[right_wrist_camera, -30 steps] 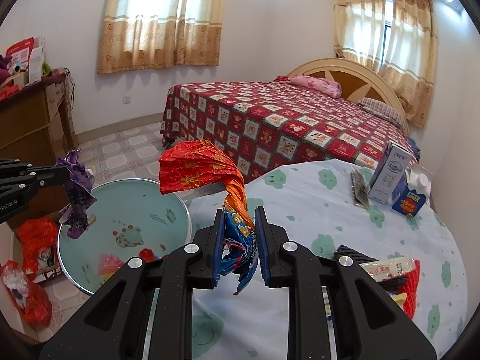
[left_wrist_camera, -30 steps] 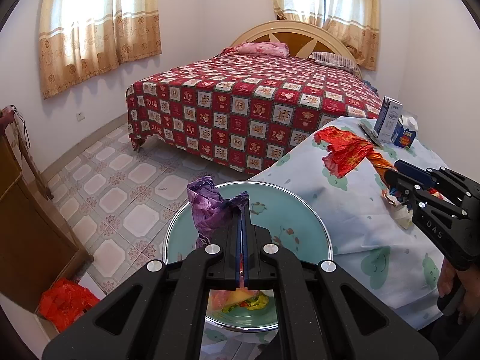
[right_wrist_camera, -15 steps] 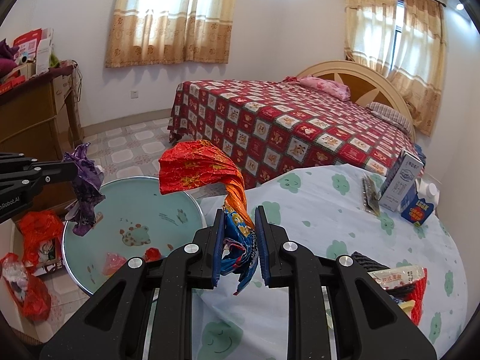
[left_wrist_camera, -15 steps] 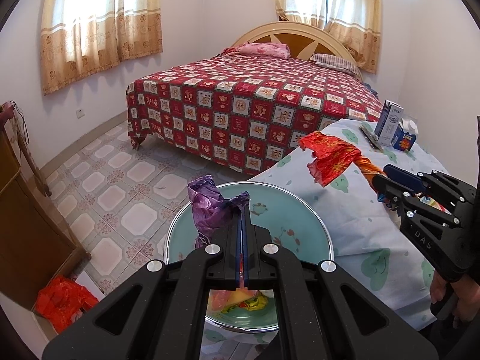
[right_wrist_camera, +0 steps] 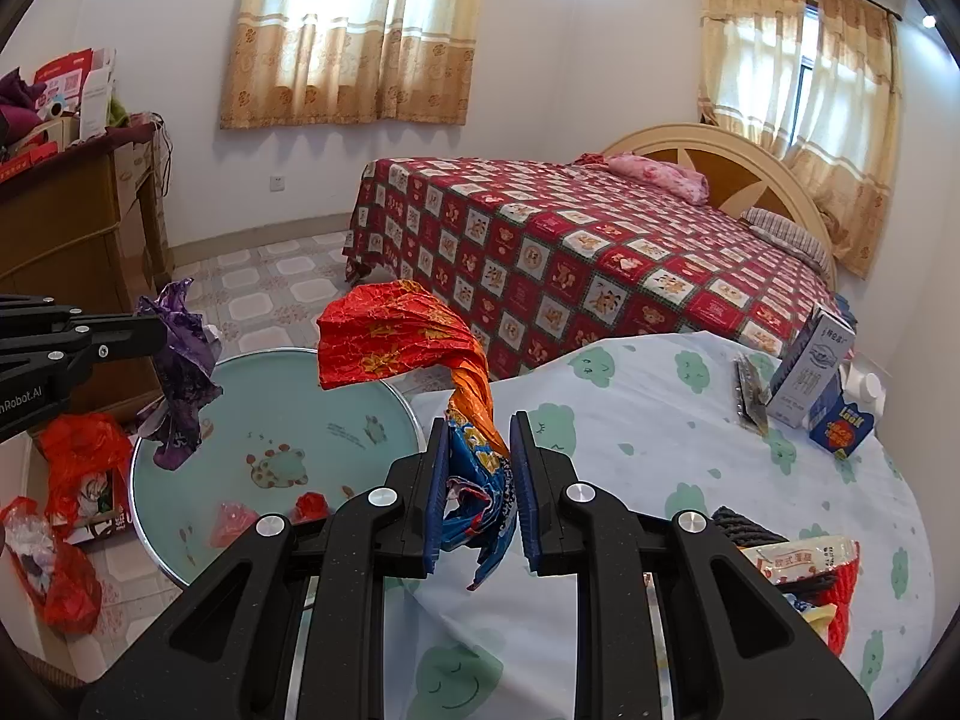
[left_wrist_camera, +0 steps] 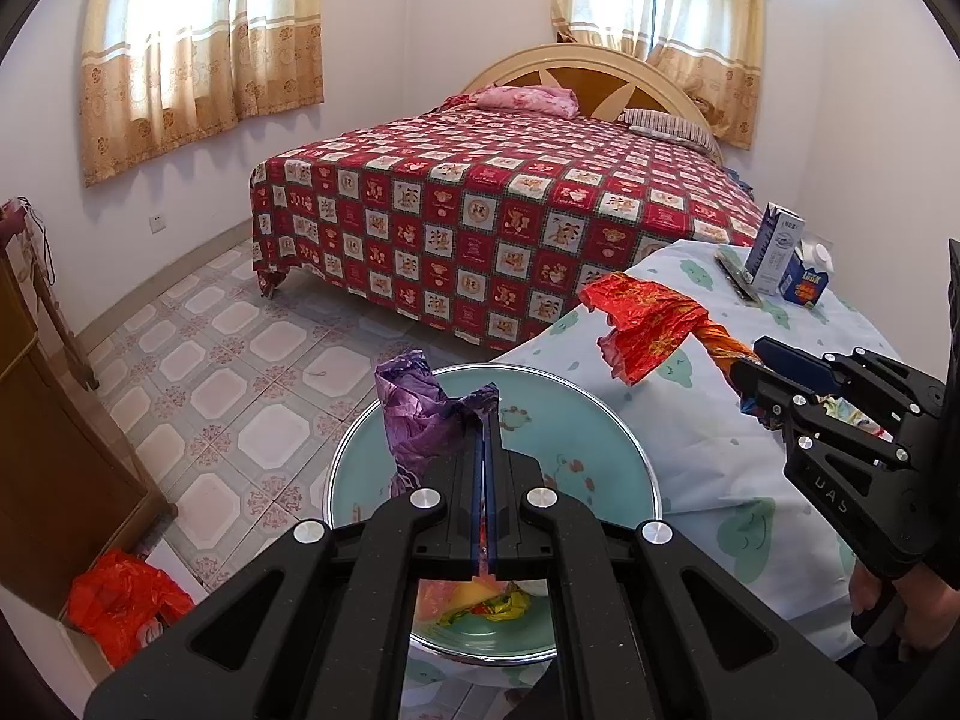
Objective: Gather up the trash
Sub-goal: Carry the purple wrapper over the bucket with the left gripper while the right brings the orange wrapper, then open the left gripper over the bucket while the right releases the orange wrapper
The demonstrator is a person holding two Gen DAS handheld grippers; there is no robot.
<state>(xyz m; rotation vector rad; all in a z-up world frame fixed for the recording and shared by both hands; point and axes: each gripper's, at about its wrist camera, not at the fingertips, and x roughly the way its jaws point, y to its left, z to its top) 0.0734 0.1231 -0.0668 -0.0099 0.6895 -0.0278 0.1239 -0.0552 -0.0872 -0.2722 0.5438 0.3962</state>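
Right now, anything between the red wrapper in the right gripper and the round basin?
Nothing visible. The right gripper holds the red wrapper above the table edge; the basin lies just left, open-topped. The left gripper with its purple wrapper hangs over the basin's far-left side.

The left gripper (left_wrist_camera: 485, 420) points forward and somewhat down, its jaws pressed fully together on a purple wrapper (left_wrist_camera: 420, 414), which sticks up past the fingertips. The right gripper (right_wrist_camera: 478, 450) tilts down likewise, its blue pads (right_wrist_camera: 435, 480) a little apart and clamped on a red wrapper (right_wrist_camera: 396, 342) that rises above them. In the left view, the right gripper stands off to the side, with a hand (left_wrist_camera: 882, 606) gripping its handle from below.
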